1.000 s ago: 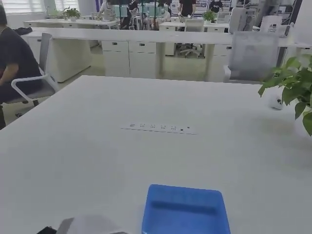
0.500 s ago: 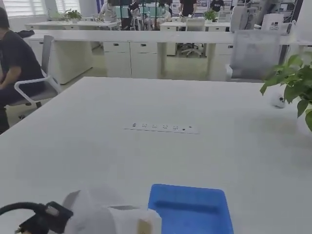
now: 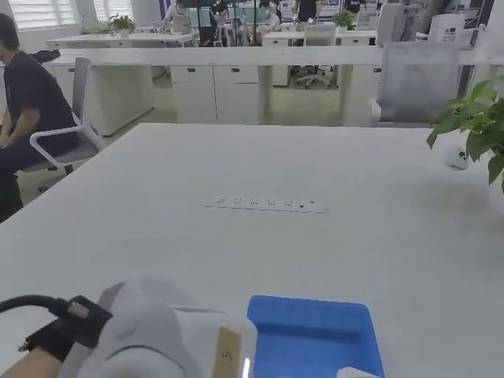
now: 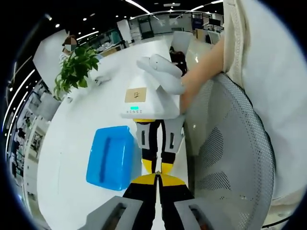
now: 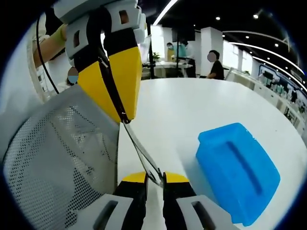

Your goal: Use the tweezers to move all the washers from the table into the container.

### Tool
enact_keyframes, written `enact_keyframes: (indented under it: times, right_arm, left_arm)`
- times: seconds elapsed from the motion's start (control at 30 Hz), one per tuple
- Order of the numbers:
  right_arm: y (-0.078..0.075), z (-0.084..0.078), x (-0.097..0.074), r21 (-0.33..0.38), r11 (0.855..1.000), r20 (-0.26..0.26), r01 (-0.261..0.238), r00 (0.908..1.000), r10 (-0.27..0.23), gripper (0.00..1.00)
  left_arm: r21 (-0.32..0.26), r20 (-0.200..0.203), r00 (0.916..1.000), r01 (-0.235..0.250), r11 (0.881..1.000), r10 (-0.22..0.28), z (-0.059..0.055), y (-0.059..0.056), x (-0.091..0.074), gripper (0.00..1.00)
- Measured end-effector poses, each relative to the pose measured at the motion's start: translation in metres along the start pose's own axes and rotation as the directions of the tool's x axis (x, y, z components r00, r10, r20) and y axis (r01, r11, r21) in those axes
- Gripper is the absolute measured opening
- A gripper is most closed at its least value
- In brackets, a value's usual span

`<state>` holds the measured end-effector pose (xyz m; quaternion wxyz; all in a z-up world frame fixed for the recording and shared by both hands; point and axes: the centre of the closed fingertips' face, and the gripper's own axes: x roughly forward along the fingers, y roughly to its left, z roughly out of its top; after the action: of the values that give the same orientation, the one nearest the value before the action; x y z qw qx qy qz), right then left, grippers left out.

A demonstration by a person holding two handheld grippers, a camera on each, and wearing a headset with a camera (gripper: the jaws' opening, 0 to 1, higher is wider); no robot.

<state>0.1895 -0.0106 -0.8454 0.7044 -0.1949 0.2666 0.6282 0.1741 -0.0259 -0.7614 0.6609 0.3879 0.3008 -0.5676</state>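
The right tool [image 5: 154, 182] is closed on one end of the tweezers [image 5: 141, 148], the thin metal legs pinched between its yellow tips. From there the tweezers slant up to the left tool [image 4: 156, 178], whose yellow-tipped jaws are pressed together over the other end, with no gap showing in its own view. The two tools face each other tip to tip along the near edge of the worktop [image 3: 157, 236]. A mesh chair back [image 5: 57, 163] sits just off that edge beside them. In the head view the left tool's white body lies at the near left corner of the picture, with a gloved hand [image 3: 47, 339] and a black cable [image 3: 24, 303] behind it.

Just beyond the tools, close to the near edge, the blue container [image 3: 311, 335] rests flat on the worktop, apart from both tools. What lies inside it cannot be made out.

Toward the middle of the worktop lies a flush white power strip [image 3: 266, 205]. A leafy green plant [image 3: 472, 126] stands at the right edge. Past the far left corner a person [image 3: 27, 102] in dark clothes sits on a white chair [image 3: 67, 134], with rows of white desks [image 3: 213, 63] behind.
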Motion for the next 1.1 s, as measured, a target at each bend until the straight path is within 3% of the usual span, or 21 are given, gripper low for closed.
enact_keyframes:
  times: [0.27, 0.5, 0.8, 0.93, 1.1]
  right_arm:
    - [0.000, -0.006, 0.003, 0.023, 1.000, -0.013, -0.011, 0.9998, 0.012, 0.08]
    - [0.000, -0.008, 0.003, 0.041, 0.999, -0.018, -0.016, 0.9997, 0.017, 0.09]
    - [0.003, -0.007, 0.002, 0.038, 0.999, -0.013, -0.022, 0.9997, 0.022, 0.08]
    - [0.003, 0.000, 0.000, 0.028, 0.999, 0.016, -0.020, 0.9997, 0.020, 0.09]
    - [0.009, 0.020, -0.003, -0.011, 0.999, 0.100, -0.037, 0.9943, 0.038, 0.11]
  left_arm:
    - [-0.001, -0.014, 0.9993, 0.036, 0.999, -0.036, -0.003, 0.004, 0.003, 0.00]
    - [-0.036, -0.025, 0.9959, 0.087, 0.996, -0.087, -0.003, 0.011, 0.004, 0.00]
    - [-0.041, -0.041, 0.9887, 0.143, 0.989, -0.144, -0.002, 0.007, 0.004, 0.00]
    - [-0.037, -0.045, 0.9880, 0.146, 0.989, -0.148, -0.002, 0.007, 0.004, 0.00]
    - [-0.044, -0.036, 0.9877, 0.151, 0.988, -0.152, -0.001, 0.008, 0.005, 0.00]
